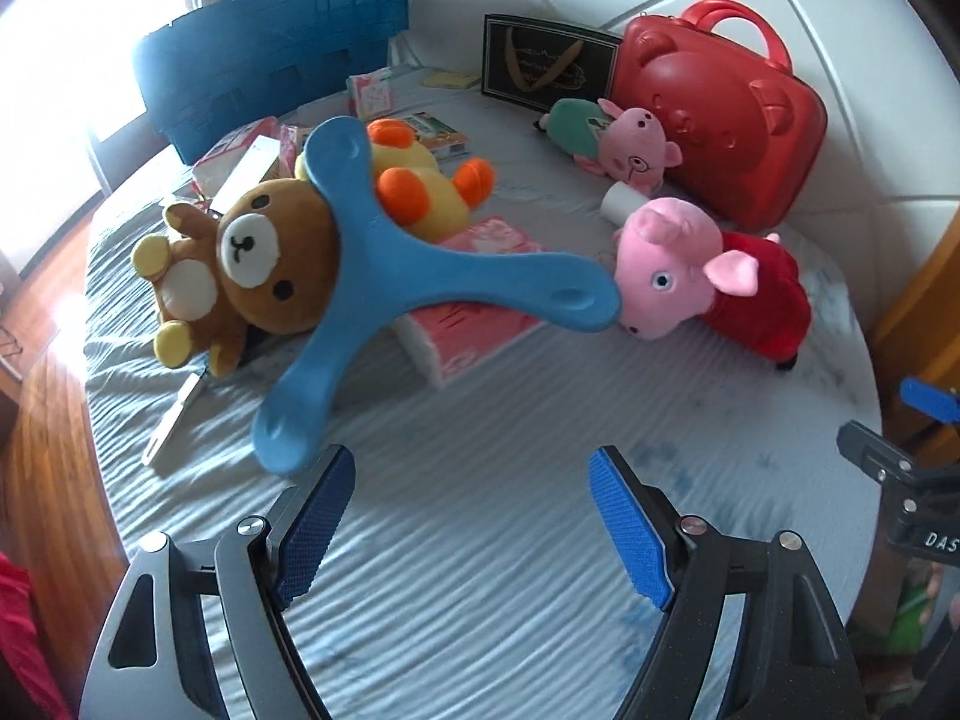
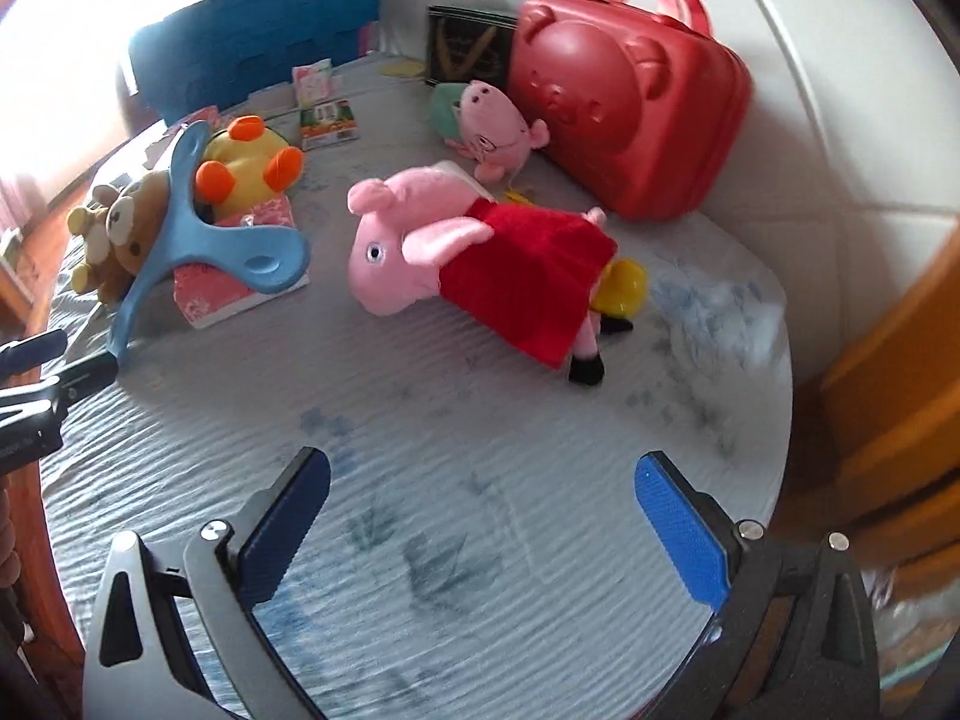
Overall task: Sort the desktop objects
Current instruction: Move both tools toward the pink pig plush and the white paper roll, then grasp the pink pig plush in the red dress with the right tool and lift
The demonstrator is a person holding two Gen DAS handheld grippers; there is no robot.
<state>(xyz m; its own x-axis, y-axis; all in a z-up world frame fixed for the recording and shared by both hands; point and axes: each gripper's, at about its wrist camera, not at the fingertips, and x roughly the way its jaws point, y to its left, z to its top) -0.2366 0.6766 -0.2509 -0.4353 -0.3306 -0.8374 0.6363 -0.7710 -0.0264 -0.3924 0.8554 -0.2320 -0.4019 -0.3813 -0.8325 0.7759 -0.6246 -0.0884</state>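
Observation:
A blue three-armed plastic toy point(image 1: 384, 276) leans over a brown bear plush point(image 1: 252, 258) and a yellow duck plush point(image 1: 414, 180); its near arm ends just above my left gripper's left finger. My left gripper point(image 1: 471, 516) is open, nothing between its blue pads. A pink pig plush in a red dress point(image 2: 480, 258) lies in the middle of the table. My right gripper point(image 2: 483, 531) stands open in front of it, well short of it. A smaller pig plush point(image 2: 492, 126) rests against the red bear-shaped case point(image 2: 630, 96). Pink tissue packs point(image 1: 468, 324) lie under the blue toy.
A blue crate point(image 1: 270, 66) stands at the back left, a dark paper bag point(image 1: 546, 60) beside the red case. Small boxes and packets point(image 1: 432, 132) lie behind the duck. A white strip point(image 1: 171, 420) lies near the left table edge. A wooden floor shows at left.

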